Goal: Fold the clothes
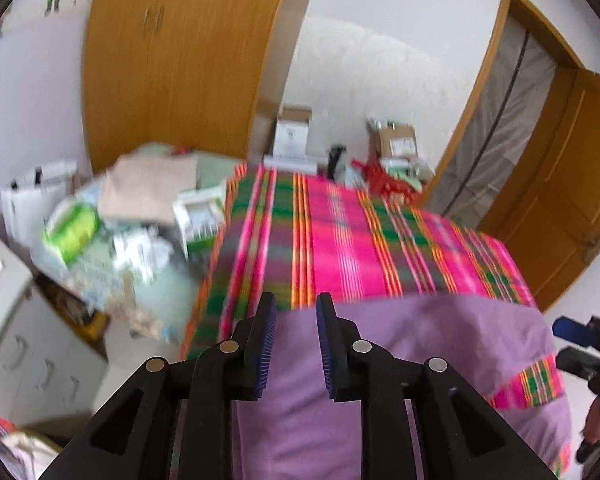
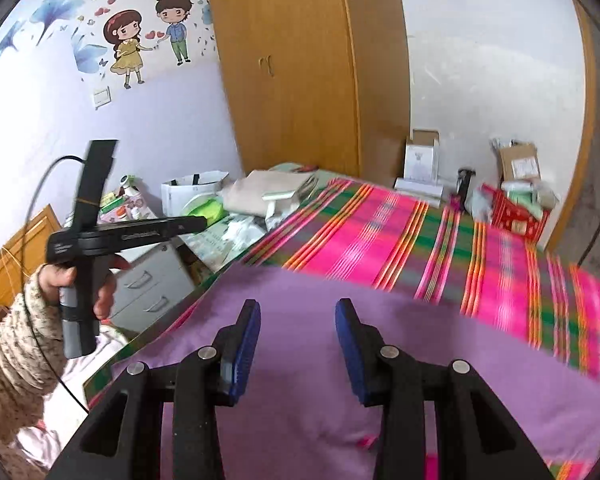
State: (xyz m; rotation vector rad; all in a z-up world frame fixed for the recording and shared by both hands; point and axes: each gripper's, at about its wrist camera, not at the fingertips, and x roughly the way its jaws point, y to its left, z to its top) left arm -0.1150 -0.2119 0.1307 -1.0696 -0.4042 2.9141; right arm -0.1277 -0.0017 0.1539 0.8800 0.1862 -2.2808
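Both the left gripper point(image 1: 296, 344) and the right gripper point(image 2: 297, 350) hang spread apart, holding nothing, above the purple cloth point(image 2: 340, 320) lying flat on the near bed point(image 2: 480, 248), so next they must grab its edges.

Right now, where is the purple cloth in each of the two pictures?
Left wrist: purple cloth fills the lower middle and right, behind the open left gripper.
Right wrist: it covers the lower centre, under the open right gripper.
Shared landmark: the wardrobe.
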